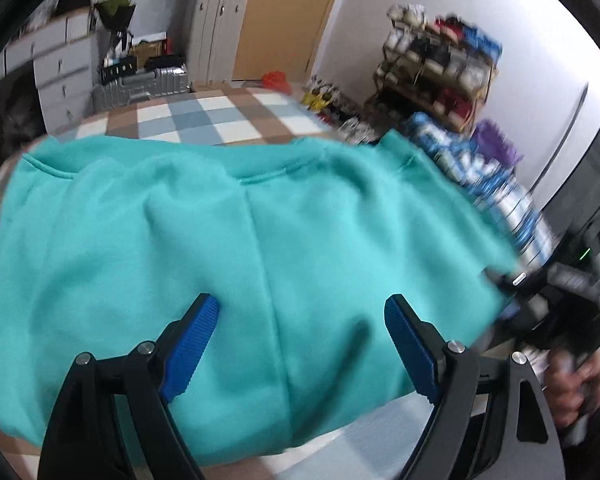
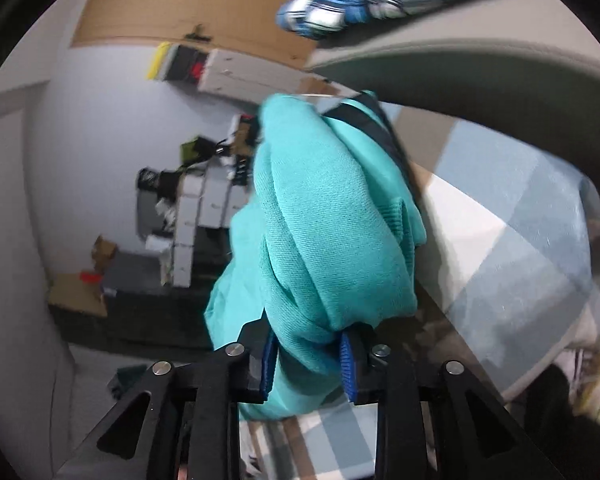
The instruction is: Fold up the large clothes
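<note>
Item one, counted once: a large turquoise fleece garment [image 1: 236,232]. In my left wrist view it lies spread over a bed with a checked cover in blue, white and brown squares [image 1: 204,116], its long axis running across the picture from left to right; a stitched seam runs along its far edge and soft creases run from that edge toward me. Which end is the neck I cannot tell.

Item two: my left gripper [image 1: 300,344], black arms with two blue ribbed pads [image 1: 192,344]. It stands released, the pads wide apart above the near part of the garment, nothing pinched between them.

Item three: my right gripper [image 2: 310,364], same build. It is clenched on a bunched fold of the turquoise garment [image 2: 320,220], the cloth gathered between the two blue pads [image 2: 347,364] and mounded up ahead of them. In the left view this gripper shows at the right edge, blurred, with a hand [image 1: 576,380] on its grip.

Surroundings, blurred: one blue-and-white striped cloth [image 1: 496,184] just past the garment's right end; one white chest of drawers [image 1: 60,76]; one silver ribbed suitcase [image 1: 140,88] on the floor; one loaded shoe rack [image 1: 436,68] against the far wall.
</note>
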Demonstrator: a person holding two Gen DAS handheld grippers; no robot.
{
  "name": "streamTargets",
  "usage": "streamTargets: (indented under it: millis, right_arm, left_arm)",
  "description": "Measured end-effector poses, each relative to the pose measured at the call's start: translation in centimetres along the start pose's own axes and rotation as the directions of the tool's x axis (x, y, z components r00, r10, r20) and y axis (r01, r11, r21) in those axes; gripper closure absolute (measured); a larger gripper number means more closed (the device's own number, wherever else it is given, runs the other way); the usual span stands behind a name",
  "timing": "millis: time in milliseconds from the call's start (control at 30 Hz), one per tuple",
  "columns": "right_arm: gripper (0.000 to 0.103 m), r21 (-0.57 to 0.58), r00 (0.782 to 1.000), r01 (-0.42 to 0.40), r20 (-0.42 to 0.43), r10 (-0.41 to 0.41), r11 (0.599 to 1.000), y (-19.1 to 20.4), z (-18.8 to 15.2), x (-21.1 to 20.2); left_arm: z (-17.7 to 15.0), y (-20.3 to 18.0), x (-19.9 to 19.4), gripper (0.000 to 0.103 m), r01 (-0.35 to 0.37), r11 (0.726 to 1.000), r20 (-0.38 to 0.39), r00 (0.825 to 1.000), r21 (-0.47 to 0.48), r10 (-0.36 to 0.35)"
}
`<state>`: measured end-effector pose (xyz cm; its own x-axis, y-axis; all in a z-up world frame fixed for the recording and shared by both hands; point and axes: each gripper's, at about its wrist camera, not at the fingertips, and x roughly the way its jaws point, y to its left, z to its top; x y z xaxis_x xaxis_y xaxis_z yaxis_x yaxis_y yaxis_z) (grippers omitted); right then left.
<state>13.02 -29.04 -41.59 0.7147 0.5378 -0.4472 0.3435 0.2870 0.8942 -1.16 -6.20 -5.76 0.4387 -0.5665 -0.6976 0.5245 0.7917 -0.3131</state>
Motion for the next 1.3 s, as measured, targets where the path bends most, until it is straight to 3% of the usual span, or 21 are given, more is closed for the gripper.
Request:
streamTargets:
  millis: [67, 100, 167, 267, 300, 400, 600, 633, 667, 700, 733, 867, 1000, 1133, 1200, 1300]
  right_arm:
    - [0.04, 0.026, 0.999, 0.023, 0.027, -0.023, 0.999, -0.2, -0.4, 0.2]
    - [0.034, 0.03, 0.998, 0.043, 0.043, -0.044, 0.999, -0.1, -0.7, 0.3]
    - [0.024, 0.027, 0.996, 0.043, 0.081, -0.045, 0.999, 0.2, -1.4, 0.4]
    - [0.013, -0.017, 0.99, 0.057, 0.127, -0.055, 0.998, 1.1, -1.8, 1.1]
    - [0.012, -0.022, 0.989, 0.078, 0.126, -0.074, 0.997, 1.4, -1.8, 1.6]
    - [0.007, -0.005, 0.99, 0.084, 0.118, -0.083, 0.996, 1.4, -1.3, 3.0]
    - [0.004, 0.043, 0.981, 0.046, 0.187, -0.053, 0.998, 1.4, 0.3, 2.8]
    - [0.011, 0.042, 0.981, 0.02, 0.191, -0.028, 0.999, 1.3, 0.6, 2.7]
    - [0.046, 0.038, 0.986, -0.006, 0.169, -0.001, 0.999, 1.0, 1.0, 2.7]
    - [0.068, 0.034, 0.988, -0.021, 0.152, 0.015, 0.999, 0.9, 1.4, 2.6]
    - [0.073, 0.041, 0.99, -0.035, 0.134, 0.029, 0.999, 0.7, 1.8, 2.5]
    - [0.079, -0.032, 0.993, -0.023, 0.119, 0.027, 0.999, 2.6, 1.8, 1.0]
    - [0.082, -0.135, 0.994, 0.022, 0.109, -0.007, 0.991, 5.2, 1.8, -1.3]
    - [0.084, -0.325, 0.983, 0.1, 0.18, -0.042, 0.941, 9.0, 0.9, -6.2]
    - [0.084, -0.379, 0.979, 0.136, 0.193, -0.066, 0.915, 10.4, 0.6, -8.3]
    - [0.084, -0.422, 0.971, 0.195, 0.209, -0.115, 0.885, 10.9, 0.7, -11.0]
  left_arm:
    - [0.8, 0.0, -0.4, 0.021, 0.076, 0.997, 0.025, 0.997, -0.017, -0.076]
    - [1.0, -0.3, -0.7, 0.021, 0.064, 0.998, 0.047, 0.997, -0.011, -0.063]
    - [1.6, -0.7, -0.3, 0.021, 0.126, 0.992, 0.038, 0.991, -0.014, -0.125]
    - [1.3, -1.2, 1.4, 0.021, 0.058, 0.998, -0.017, 0.998, 0.012, -0.058]
    - [1.1, -1.2, 2.0, 0.021, 0.014, 1.0, -0.016, 1.0, 0.024, -0.014]
    - [0.5, -0.8, 2.0, 0.021, 0.03, 1.0, -0.026, 0.999, 0.002, -0.03]
    - [-0.3, 0.1, 0.7, 0.021, -0.022, 1.0, 0.002, 1.0, 0.008, 0.022]
    - [-0.5, 0.2, 1.0, 0.021, -0.039, 0.999, -0.007, 0.999, 0.017, 0.039]
    - [-0.6, 0.3, 1.4, 0.021, -0.057, 0.998, -0.016, 0.998, 0.025, 0.057]
    - [-0.7, 0.4, 1.8, 0.021, -0.07, 0.997, -0.024, 0.997, 0.029, 0.07]
    - [-1.0, 0.5, 2.4, 0.021, -0.077, 0.996, -0.041, 0.996, 0.036, 0.079]
    - [-1.2, 0.5, 3.1, 0.018, -0.083, 0.996, -0.04, 0.996, 0.034, 0.084]
    - [-1.3, 0.5, 3.3, 0.016, -0.036, 0.999, -0.049, 0.998, 0.01, 0.036]
    - [-1.8, -1.7, 3.9, 0.014, 0.072, 0.997, -0.092, 0.993, -0.006, -0.072]
    - [-1.8, -3.4, 4.1, 0.012, 0.106, 0.994, -0.121, 0.987, 0.005, -0.104]
    - [-1.1, -4.2, 2.8, 0.012, 0.149, 0.988, -0.106, 0.983, -0.03, -0.151]
